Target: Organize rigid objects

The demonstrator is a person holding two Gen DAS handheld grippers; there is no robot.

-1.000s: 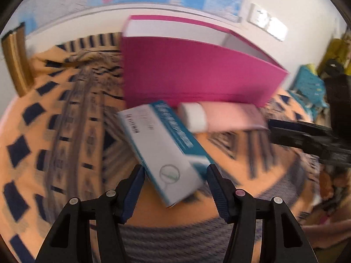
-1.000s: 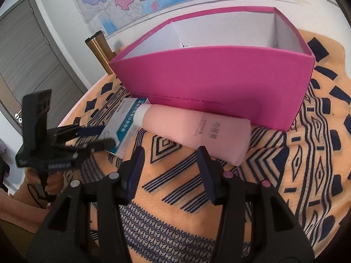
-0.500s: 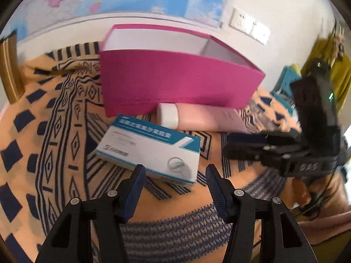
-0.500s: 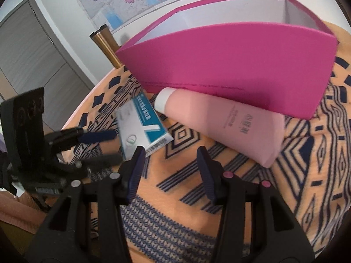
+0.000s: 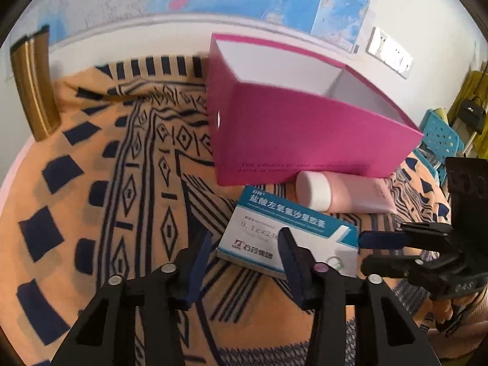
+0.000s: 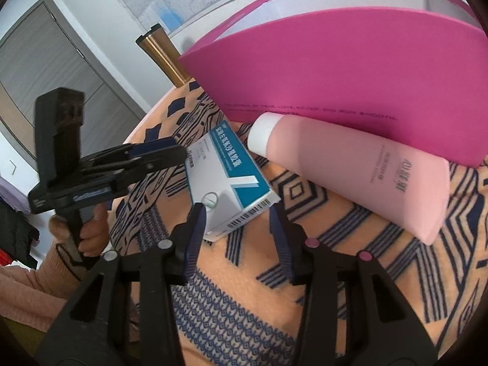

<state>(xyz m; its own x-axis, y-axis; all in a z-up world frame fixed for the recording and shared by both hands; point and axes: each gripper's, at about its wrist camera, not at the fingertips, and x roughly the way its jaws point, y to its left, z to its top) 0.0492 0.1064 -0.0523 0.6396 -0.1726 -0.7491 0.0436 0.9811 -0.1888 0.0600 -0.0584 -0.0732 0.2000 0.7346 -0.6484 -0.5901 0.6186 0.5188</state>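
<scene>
Carton (image 6: 227, 180) lies flat on the cloth (image 5: 128, 201), just before the pink bin (image 5: 305, 134), tube (image 6: 360, 167) beside it against the bin wall. My right gripper (image 6: 236, 228) straddles the carton's barcode end, jaws narrowing, pads not yet pressing. My left gripper (image 5: 244, 253), jaws closing too, holds nothing. Risk: both grippers crowd one carton; they may collide, or a corner pinch may spin it.

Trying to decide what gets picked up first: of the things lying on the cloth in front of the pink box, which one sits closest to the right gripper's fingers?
The blue-and-white medicine carton; its barcode corner lies just ahead of the right gripper, while the pink tube lies farther off.
</scene>
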